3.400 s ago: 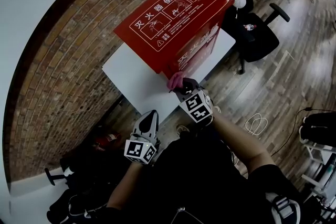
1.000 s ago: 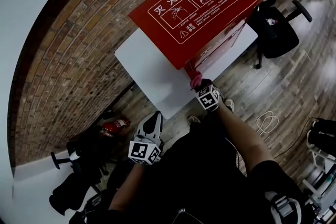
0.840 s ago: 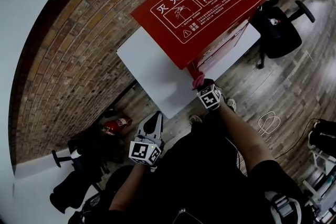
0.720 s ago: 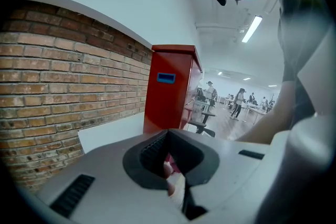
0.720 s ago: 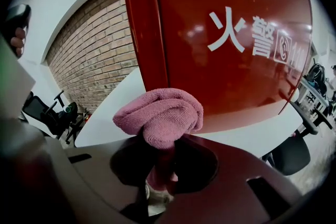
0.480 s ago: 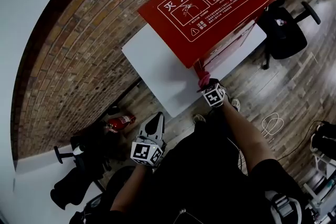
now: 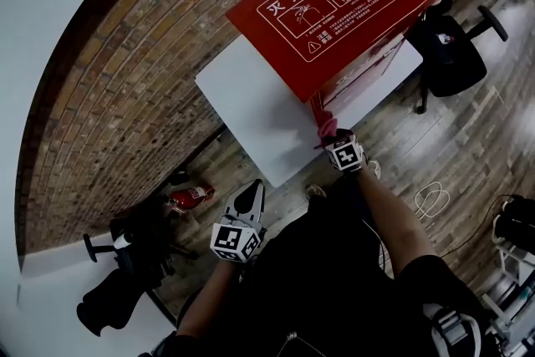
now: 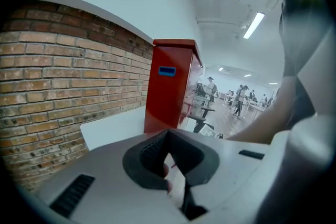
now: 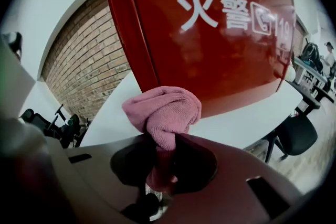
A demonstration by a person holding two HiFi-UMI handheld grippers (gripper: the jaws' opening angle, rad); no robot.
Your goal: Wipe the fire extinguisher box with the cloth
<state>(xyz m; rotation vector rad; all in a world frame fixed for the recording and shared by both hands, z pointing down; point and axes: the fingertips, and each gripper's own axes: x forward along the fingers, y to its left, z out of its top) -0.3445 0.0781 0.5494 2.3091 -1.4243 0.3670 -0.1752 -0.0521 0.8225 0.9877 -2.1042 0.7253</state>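
Sinking lower along the fire extinguisher box (image 7: 334, 4), the right gripper (image 7: 333, 139) is wiping, fingers clamping the cloth (image 7: 327, 126); the left gripper (image 7: 252, 193) is idling, closed and empty. Next probably needs a firm sideways sweep.

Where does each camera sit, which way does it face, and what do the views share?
Head view: on the head, steeply down at the red box on the white table; both arms, left gripper, right gripper show.
Left gripper view: rides that gripper, faces box end and brick wall; its shut jaws show.
Right gripper view: faces box front; its jaws clamp the pink cloth.
Shared: all show the box.
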